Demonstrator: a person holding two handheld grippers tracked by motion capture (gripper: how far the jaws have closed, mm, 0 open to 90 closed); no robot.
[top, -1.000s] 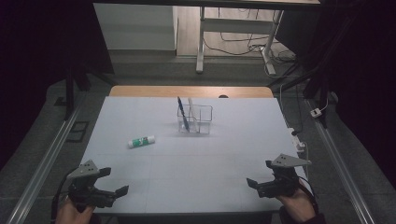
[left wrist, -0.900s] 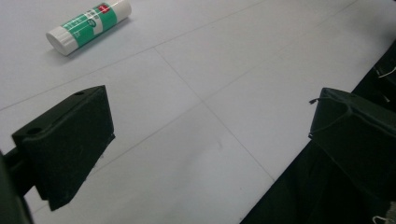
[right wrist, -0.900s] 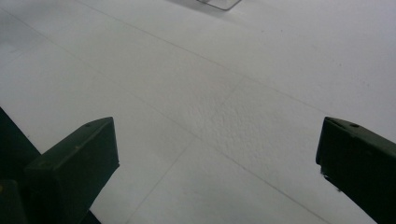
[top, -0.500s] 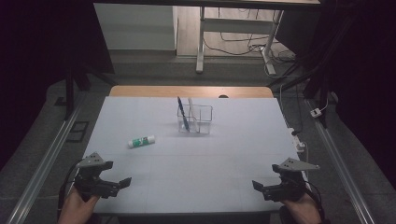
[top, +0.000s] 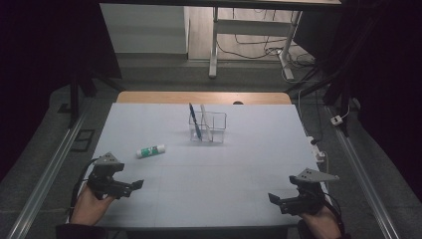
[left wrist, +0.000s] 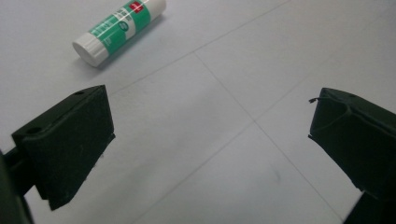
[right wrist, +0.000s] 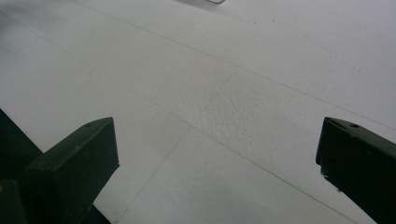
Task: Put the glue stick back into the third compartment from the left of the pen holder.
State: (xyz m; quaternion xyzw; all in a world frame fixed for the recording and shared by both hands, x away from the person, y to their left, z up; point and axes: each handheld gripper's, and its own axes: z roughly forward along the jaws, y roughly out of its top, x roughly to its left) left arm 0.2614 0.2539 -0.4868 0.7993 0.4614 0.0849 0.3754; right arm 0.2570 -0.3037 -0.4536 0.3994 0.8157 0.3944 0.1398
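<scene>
Your left gripper (top: 133,185) and right gripper (top: 274,199) sit at the near edge of the table (top: 239,174), jaws spread wide, holding nothing. The glue stick (top: 151,151) lies untouched just beyond the left one. Farther off, the clear pen holder (top: 214,128) already contains a blue pen (top: 194,121). Pickup remains outstanding.

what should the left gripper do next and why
Probably ease the left gripper forward toward the glue stick. Its jaws stand wide open with nothing between them, and the glue stick lies loose on the table just ahead of it, well apart from the clear pen holder.
</scene>
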